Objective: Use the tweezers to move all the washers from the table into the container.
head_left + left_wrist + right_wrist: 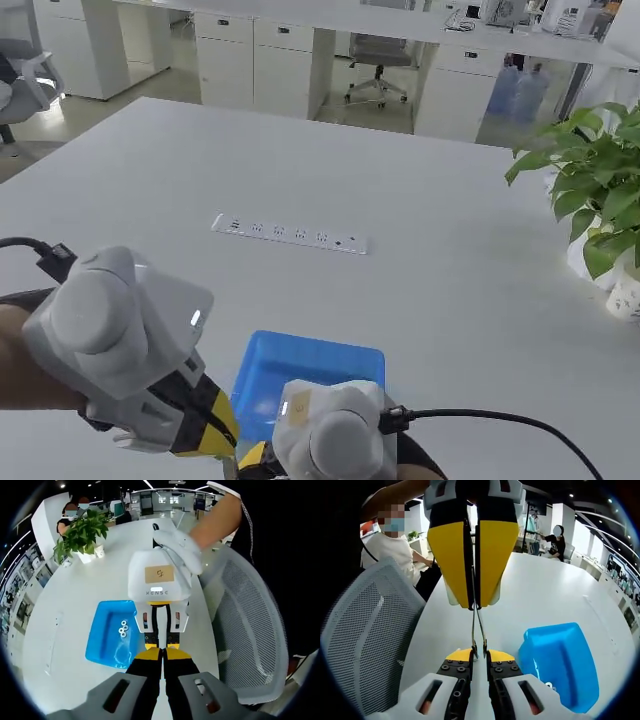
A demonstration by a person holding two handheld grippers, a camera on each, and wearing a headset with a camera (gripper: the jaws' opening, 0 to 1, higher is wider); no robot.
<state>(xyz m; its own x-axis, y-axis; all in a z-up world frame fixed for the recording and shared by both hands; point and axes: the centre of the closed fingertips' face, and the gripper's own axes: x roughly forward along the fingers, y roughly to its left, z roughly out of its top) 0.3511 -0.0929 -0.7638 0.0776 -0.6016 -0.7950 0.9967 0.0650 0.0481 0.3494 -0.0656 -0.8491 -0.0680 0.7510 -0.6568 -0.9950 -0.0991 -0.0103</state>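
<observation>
**Washers (123, 629) lying in blue container (104, 652); tweezers (476, 625) held between two grippers**

1. Surface (400, 180): broad, white, matt and flat.
2. Chair (250, 630): pale mesh back with a curved frame, standing at the near edge of the surface, just behind the right gripper in the left gripper view.
3. Container: shallow blue plastic tray, rectangular with rounded corners and a glossy floor. It sits near the front edge of the surface. In the head view the right gripper's white housing covers its near rim.
4. Plant (600, 180): green and leafy, at the far right of the surface, well apart from the container.
5. Power strip (290, 235): long, white and flat, beyond the container.
6. Left gripper (162, 654): yellow-tipped jaws pressed together, pinching the joined end of the tweezers.
7. Right gripper (480, 655): faces the left one, tip to tip, beside the container. Its jaws stand narrowly apart about the tweezers' two free ends. Whether they press on them cannot be told.
8. Tweezers: thin bright metal, two prongs splaying slightly toward the right gripper.
9. Washers: small pale metal rings, clustered on the container floor near one wall.
</observation>
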